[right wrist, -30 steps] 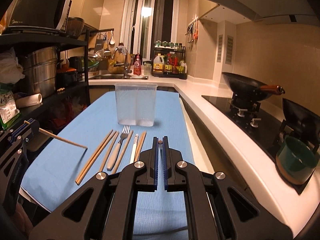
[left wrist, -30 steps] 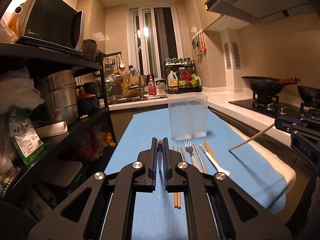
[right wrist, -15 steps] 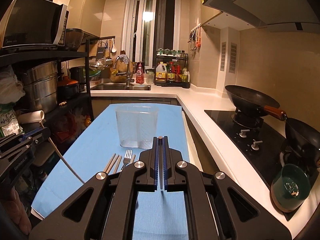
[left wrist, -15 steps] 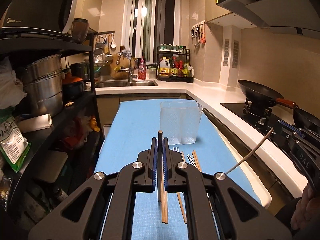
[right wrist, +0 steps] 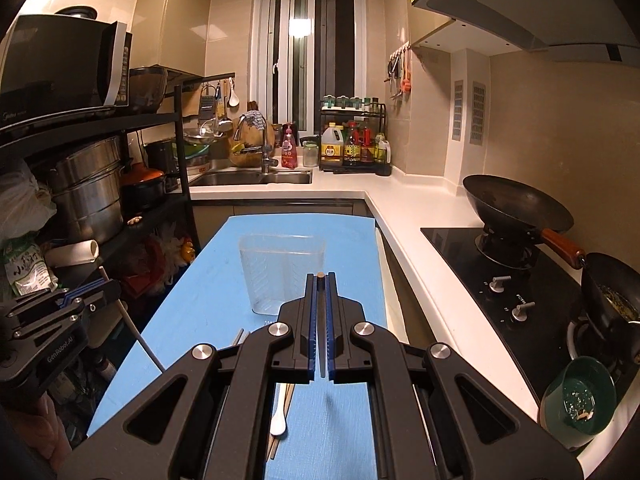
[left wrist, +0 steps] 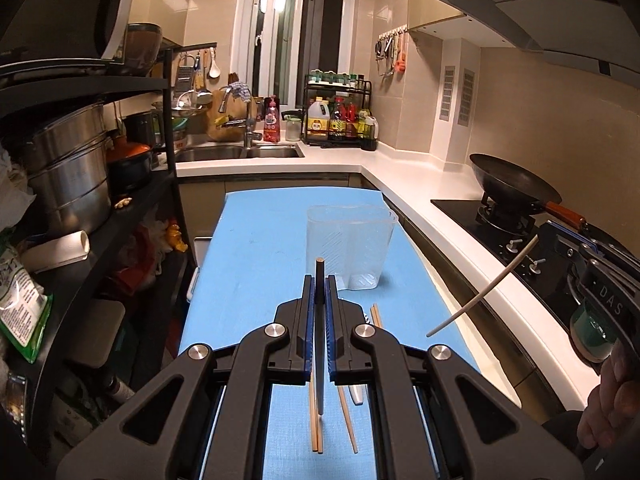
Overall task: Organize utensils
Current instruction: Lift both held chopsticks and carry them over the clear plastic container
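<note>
Dim warm indoor light, glare on glossy wall tiles, strong fisheye bending at edges.

The left gripper [left wrist: 319, 292] is clamped on a chopstick [left wrist: 319, 344] held nearly upright — its dark top pokes above the blue pads [left wrist: 307, 320], its lower end hangs over the blue mat [left wrist: 256, 248]. Beyond the fingertips stands a clear holder [left wrist: 350, 246] on the mat. Below the gripper lie more chopsticks [left wrist: 315, 428], with a white handle [left wrist: 357, 394] just right of them. At the right edge the right gripper [left wrist: 560, 240] pinches a pale chopstick [left wrist: 482, 294], which slants down-left above the mat's edge. A wok [left wrist: 512, 188] sits on the stove — well apart from the mat.
</note>
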`<state>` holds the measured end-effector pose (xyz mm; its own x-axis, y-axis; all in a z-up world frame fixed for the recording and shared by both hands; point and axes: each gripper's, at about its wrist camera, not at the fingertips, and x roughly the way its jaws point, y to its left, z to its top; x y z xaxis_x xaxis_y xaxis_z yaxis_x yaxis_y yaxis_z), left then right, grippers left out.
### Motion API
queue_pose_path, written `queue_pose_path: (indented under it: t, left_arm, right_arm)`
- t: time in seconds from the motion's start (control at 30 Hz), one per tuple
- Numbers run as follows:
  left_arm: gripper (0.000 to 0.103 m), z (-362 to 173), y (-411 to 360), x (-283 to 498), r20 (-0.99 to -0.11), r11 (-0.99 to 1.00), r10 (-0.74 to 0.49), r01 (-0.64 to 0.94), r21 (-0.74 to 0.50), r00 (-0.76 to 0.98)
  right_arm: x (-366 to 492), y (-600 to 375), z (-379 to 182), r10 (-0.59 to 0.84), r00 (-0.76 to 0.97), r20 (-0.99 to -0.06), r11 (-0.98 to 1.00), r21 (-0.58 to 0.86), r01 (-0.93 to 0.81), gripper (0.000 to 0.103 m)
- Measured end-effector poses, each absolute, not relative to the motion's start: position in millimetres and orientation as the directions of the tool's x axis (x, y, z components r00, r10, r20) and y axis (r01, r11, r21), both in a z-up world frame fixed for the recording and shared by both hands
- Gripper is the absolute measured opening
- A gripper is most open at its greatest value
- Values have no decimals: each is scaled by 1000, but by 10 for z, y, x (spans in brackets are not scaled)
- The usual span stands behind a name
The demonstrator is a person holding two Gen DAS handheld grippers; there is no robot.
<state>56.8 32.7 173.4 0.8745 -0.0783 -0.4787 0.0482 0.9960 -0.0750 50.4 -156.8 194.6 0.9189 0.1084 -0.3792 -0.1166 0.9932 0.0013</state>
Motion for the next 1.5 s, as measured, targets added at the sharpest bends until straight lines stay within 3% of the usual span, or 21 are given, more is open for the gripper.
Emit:
queue_pose_path:
  t: [0.67,1.17,1.4,1.5]
  left_arm:
    - [5,2076,423,1378,-542,990,-140,102,-99,828]
    - [5,2992,455,2268,-419,984,-173,136,-116,892]
    - [5,2764,380,2670,-373,979,-202,174,-108,906]
    - [5,2563,345,2799,-392,976,-216,191,-102,894]
  right_arm:
    - [1184,-1488,2370,152,886,-439,986,8,-165,4]
    - [1930,-1387,3220,196,918,-346,979,12,-205,4]
    - [2242,-1347,2990,201,909,-365,978,16,-210,4]
    - [2385,-1350,2800,203,899,-389,977,26,-210,4]
